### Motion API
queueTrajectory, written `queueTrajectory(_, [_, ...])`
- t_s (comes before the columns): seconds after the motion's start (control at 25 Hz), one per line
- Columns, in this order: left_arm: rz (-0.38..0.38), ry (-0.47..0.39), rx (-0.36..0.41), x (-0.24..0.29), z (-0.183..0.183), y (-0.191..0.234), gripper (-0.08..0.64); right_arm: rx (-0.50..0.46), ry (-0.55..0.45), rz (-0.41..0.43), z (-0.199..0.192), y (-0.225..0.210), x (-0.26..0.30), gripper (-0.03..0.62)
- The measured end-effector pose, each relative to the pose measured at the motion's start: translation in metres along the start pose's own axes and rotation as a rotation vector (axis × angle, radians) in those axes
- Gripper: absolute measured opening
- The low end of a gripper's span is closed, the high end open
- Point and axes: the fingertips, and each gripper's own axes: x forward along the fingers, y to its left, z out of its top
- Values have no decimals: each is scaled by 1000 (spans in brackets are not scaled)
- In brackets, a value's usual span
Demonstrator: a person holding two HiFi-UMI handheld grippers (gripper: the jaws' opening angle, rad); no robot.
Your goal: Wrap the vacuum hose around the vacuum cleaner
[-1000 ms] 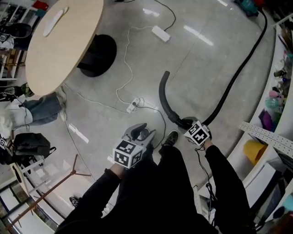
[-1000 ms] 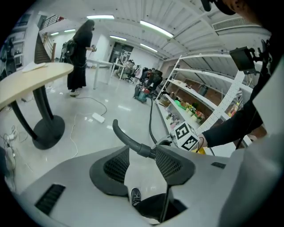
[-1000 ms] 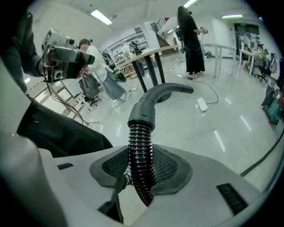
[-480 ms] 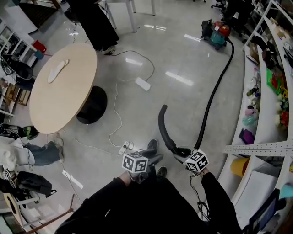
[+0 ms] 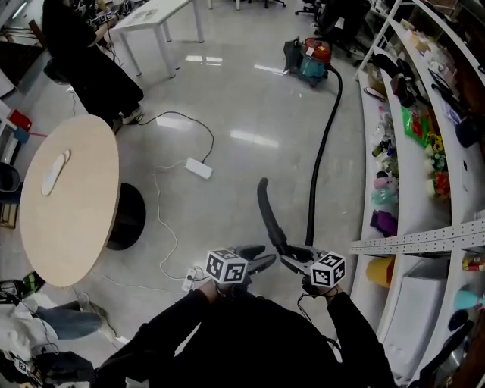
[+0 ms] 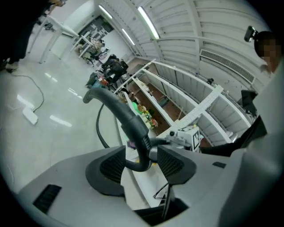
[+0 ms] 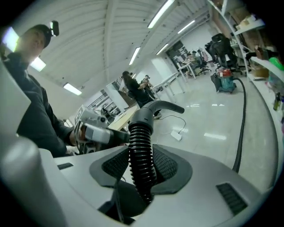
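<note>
My right gripper [image 7: 141, 165] is clamped on the ribbed hose [image 5: 323, 144] near its curved end, my left gripper [image 6: 141, 162], jaws just eased apart, frames that bend without pressing it, and the hose trails over the floor [image 5: 227, 106] to the vacuum [image 5: 312, 59] far off.

We are in a large open lab or workshop-style workspace, not a home. A wide polished grey floor [image 5: 250, 98] reflects long ceiling strip lights [image 6: 148, 22], and a white work desk [image 5: 155, 14] stands at the far end, with a round wooden table [image 5: 76, 220] on a black pedestal nearer us. Long white shelving [image 5: 424, 239] with perforated rails lines one wall, crowded with colourful toys and props. A corded power strip [image 5: 198, 168] lies out on the floor, and a canister vacuum cleaner [image 5: 311, 61] sits beside the shelving.
</note>
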Motion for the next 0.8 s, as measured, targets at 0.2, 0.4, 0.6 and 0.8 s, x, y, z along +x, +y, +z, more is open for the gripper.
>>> queueTrajectory(0.2, [-28,208,317,14,-3,16,247,159,-176,-25,69,-20,10,170])
queueTrajectory(0.4, [-64,247,588,64,20,14,288,278,-336,-10,125,-37,12,170])
queueTrajectory(0.6, [-179,177,523,107,78,2,290,370,-440,65,157,-59,5,172])
queueTrajectory(0.8, [-186,174,323,151,99,-1,229,487,-509,157,174,-100,-27,173])
